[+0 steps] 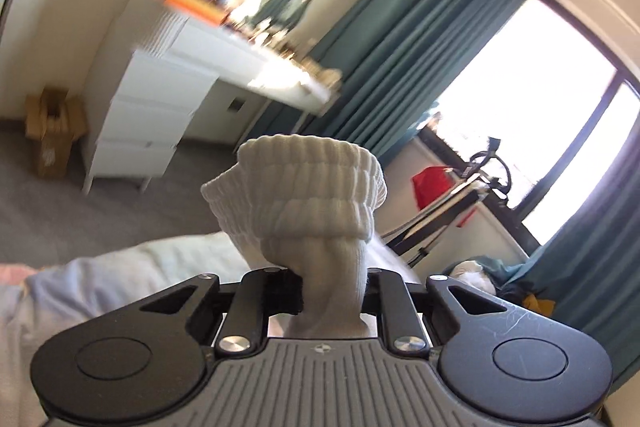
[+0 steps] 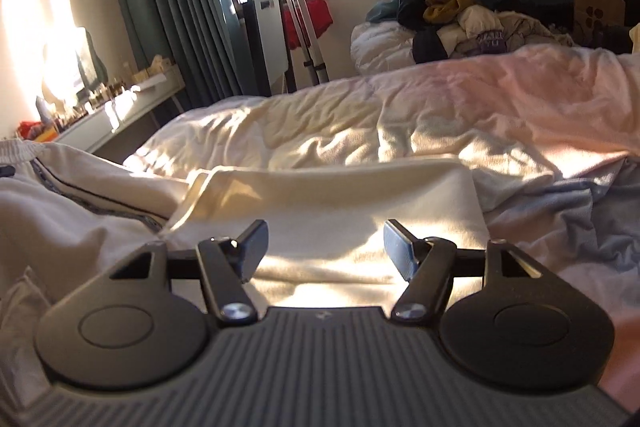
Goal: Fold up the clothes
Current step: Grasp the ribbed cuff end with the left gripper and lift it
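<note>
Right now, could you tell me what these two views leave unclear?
- Left wrist view: the white sock's lower end, hidden behind the left tongs shut on it.
- Left wrist view: items on the white desk, motion-blurred.
- Right wrist view: the folded cream cloth's near edge, hidden below the open right tongs.

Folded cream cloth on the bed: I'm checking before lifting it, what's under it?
The folded cream cloth rests on the rumpled bedding. Anything beneath it is hidden.
</note>
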### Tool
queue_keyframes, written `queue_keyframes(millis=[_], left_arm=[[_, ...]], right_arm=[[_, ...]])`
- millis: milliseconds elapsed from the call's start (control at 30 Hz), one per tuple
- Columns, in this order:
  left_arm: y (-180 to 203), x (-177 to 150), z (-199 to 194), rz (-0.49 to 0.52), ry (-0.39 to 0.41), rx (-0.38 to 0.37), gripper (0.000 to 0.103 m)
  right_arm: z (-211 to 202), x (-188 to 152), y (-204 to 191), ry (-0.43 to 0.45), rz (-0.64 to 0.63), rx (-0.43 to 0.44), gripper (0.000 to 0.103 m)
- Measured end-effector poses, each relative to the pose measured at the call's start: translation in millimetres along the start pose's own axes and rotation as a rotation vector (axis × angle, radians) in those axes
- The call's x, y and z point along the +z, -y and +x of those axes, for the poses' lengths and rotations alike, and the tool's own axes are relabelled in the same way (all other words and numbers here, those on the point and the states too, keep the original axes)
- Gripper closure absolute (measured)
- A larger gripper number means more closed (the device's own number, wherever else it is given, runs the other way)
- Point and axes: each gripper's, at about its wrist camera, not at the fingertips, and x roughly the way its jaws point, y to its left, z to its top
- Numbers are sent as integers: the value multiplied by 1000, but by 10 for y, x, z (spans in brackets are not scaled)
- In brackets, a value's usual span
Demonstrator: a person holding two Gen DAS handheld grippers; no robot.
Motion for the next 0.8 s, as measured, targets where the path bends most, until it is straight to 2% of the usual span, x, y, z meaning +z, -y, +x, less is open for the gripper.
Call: queue_keyframes(millis=[167,400,567,700,800], left_arm=[[967,-160,-302,131,78,-41,86],[2212,-913,-579,331,160,-125,86],[2845,-1683,-743,463,163,-220,85],[3138,-2522,-873,643,134,-316,86],[3207,-3224,-872,809,66,-363,85]], right_arm=[[-331,229,148,83,48,-6,36],[-585,384,770,132,292,-46,35],[-772,446,1125,187,396,-61,35],[-923,508,1328,240,442,-52,35],[-948,495,1478,250,493,-40,35]])
